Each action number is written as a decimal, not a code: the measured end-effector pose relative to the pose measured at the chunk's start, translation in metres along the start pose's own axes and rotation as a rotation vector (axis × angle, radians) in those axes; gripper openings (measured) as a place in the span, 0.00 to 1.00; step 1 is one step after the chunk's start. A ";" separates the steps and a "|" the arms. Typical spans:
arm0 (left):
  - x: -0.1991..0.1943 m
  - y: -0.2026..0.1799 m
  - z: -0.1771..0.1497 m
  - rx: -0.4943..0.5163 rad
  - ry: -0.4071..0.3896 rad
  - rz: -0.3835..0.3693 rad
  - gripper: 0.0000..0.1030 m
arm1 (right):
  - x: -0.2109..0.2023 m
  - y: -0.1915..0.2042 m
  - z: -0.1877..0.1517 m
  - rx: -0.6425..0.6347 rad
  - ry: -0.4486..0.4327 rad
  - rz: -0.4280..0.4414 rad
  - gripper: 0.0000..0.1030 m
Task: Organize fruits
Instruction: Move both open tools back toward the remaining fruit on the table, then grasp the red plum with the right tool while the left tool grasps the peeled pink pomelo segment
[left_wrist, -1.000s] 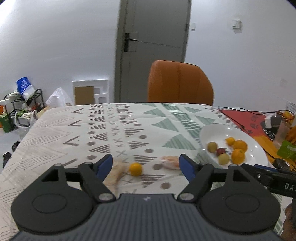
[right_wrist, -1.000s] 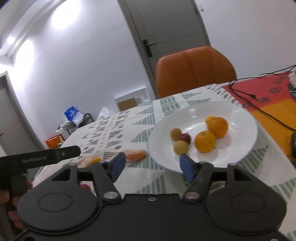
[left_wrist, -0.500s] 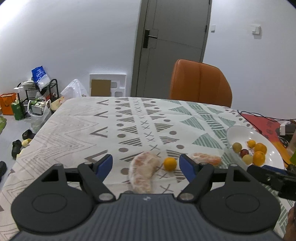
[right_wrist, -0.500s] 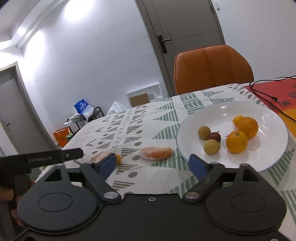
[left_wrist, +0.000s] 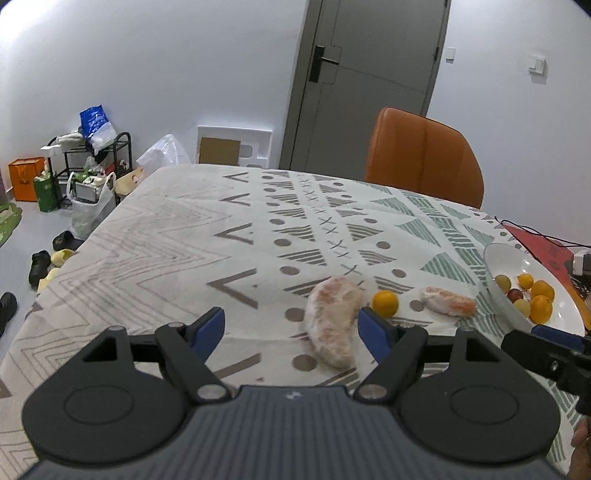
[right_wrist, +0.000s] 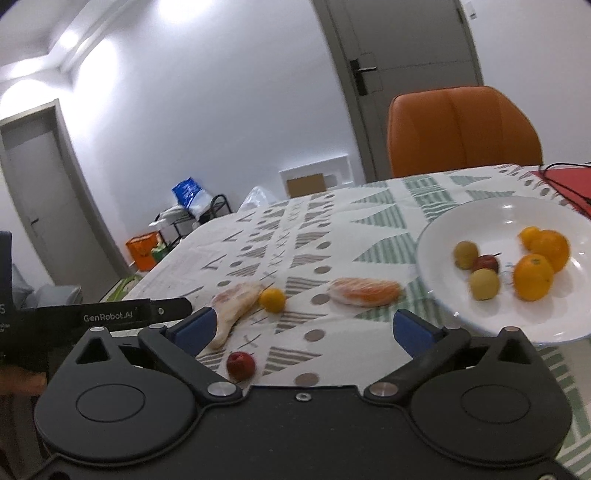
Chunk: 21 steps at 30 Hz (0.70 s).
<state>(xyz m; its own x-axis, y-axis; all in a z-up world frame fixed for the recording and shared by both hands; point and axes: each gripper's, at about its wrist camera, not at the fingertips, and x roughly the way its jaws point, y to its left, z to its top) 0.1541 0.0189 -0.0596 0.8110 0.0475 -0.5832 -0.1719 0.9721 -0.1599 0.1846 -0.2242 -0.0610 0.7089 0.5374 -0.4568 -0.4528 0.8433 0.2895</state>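
Observation:
A white plate (right_wrist: 517, 210) at the right holds several small fruits: oranges (right_wrist: 533, 276), yellow ones and a red one. On the patterned cloth lie a large pale peeled segment (left_wrist: 332, 321), a small orange fruit (left_wrist: 385, 303), a smaller peeled orange segment (left_wrist: 447, 301) and a small red fruit (right_wrist: 241, 365). My left gripper (left_wrist: 291, 328) is open above the cloth, the large segment just ahead of its right finger. My right gripper (right_wrist: 304, 328) is open and empty, with the red fruit low between its fingers. The plate (left_wrist: 498, 258) shows at the left wrist view's right edge.
An orange chair (left_wrist: 424, 158) stands at the table's far side before a grey door (left_wrist: 369, 74). Black cables and a red mat (right_wrist: 569, 184) lie beyond the plate. Bags, shoes and a rack (left_wrist: 85, 166) clutter the floor at the left.
Both grippers have swung left and pulled back. The peeled segments and small orange have shifted right in view, and the red fruit has come into the right wrist view.

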 end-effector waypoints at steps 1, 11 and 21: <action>0.000 0.003 -0.001 -0.005 0.002 0.003 0.75 | 0.003 0.003 -0.001 -0.004 0.009 0.007 1.00; -0.006 0.032 -0.007 -0.051 0.006 0.024 0.75 | 0.024 0.029 -0.009 -0.058 0.081 0.043 0.82; -0.009 0.052 -0.009 -0.073 0.012 0.039 0.75 | 0.045 0.045 -0.019 -0.087 0.161 0.072 0.50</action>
<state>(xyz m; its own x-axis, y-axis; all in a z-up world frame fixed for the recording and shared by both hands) 0.1332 0.0665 -0.0699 0.7960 0.0818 -0.5998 -0.2439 0.9502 -0.1940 0.1862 -0.1624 -0.0845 0.5805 0.5837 -0.5678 -0.5495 0.7954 0.2558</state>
